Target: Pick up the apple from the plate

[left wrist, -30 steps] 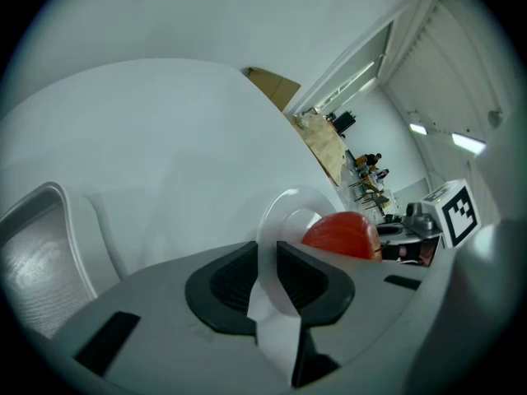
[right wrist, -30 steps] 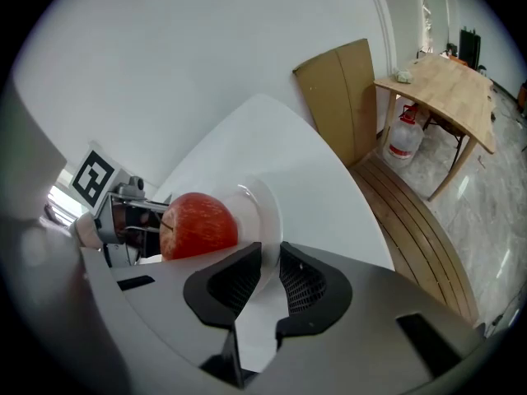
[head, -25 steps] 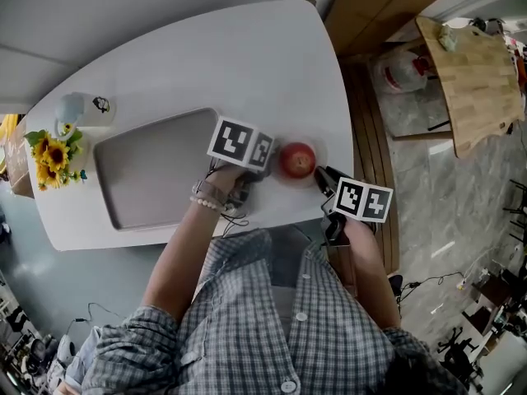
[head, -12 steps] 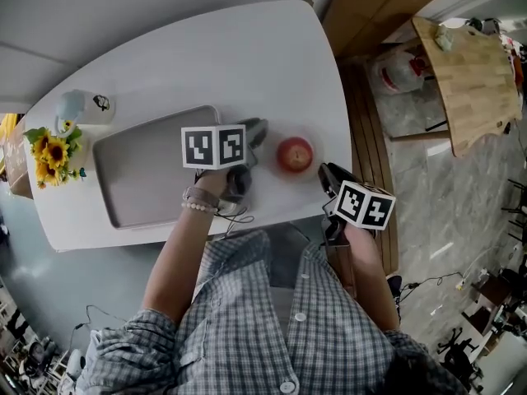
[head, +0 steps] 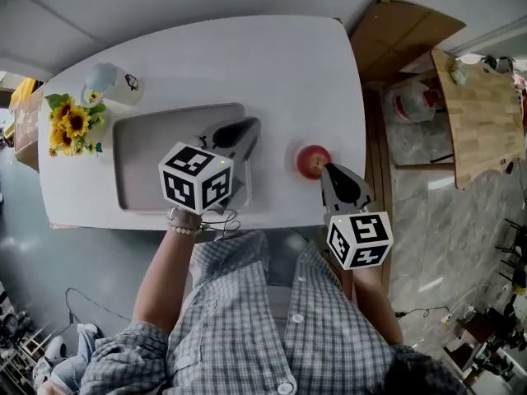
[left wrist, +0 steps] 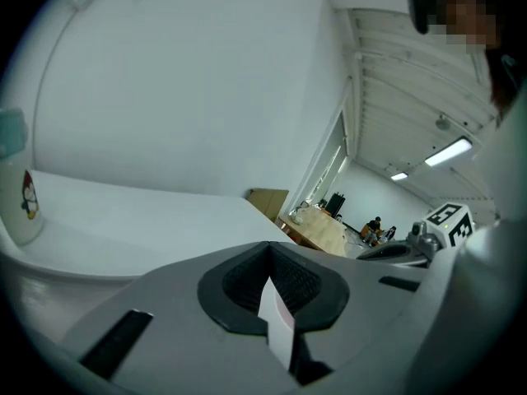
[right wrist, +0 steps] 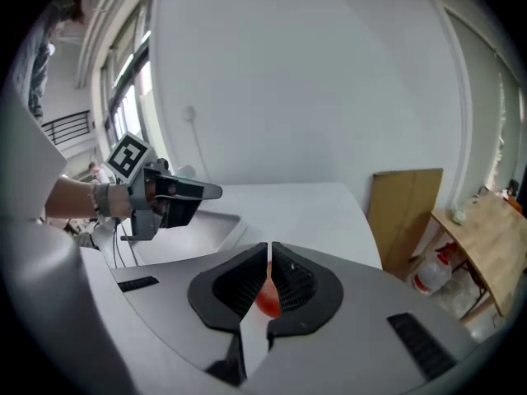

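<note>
- Red round apple (head: 314, 161) lies just ahead of the right hand-held gripper (head: 326, 169), jaws pressed together, empty.
- Farther off hangs the left hand-held gripper (head: 252, 125), likewise closed.

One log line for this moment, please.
left claw: shut, empty, over grey rectangular tray | right claw: shut, empty, tip next to round red apple | apple: not gripped

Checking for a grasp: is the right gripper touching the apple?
Cannot tell. In the head view the right gripper tip meets the edge of the apple, but may hover above it.
</note>
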Available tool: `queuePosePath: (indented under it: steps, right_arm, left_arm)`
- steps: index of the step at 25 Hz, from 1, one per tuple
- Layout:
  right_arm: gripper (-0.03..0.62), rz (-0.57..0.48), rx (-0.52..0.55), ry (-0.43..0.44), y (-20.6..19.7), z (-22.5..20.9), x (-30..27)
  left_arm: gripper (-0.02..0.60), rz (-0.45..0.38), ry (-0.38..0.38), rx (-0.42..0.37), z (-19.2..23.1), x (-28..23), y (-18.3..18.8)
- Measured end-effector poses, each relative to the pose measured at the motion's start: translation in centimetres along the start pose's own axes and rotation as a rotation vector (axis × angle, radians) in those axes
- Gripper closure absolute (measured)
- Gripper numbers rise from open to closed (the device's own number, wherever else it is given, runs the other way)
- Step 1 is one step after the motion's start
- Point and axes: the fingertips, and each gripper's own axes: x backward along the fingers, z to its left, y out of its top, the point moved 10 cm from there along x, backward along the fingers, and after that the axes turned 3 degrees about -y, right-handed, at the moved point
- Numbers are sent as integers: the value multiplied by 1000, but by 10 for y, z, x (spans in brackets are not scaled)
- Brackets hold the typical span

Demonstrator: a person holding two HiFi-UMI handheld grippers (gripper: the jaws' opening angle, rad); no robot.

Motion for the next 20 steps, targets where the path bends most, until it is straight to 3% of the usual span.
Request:
queuePosePath:
  steps: [6, 14, 20]
  right_arm:
    - [563, -99, 87, 138, 39, 39, 1]
    - [565, -166, 160, 277, 54, 66, 7]
    - [565, -236, 191, 342, 62, 85, 15]
  left_arm:
    - [571, -72, 76, -149, -17, 52, 9]
    - [571, -161, 201, -238, -49, 123, 8]
    - [571, -255, 230, -283, -76, 157, 8]
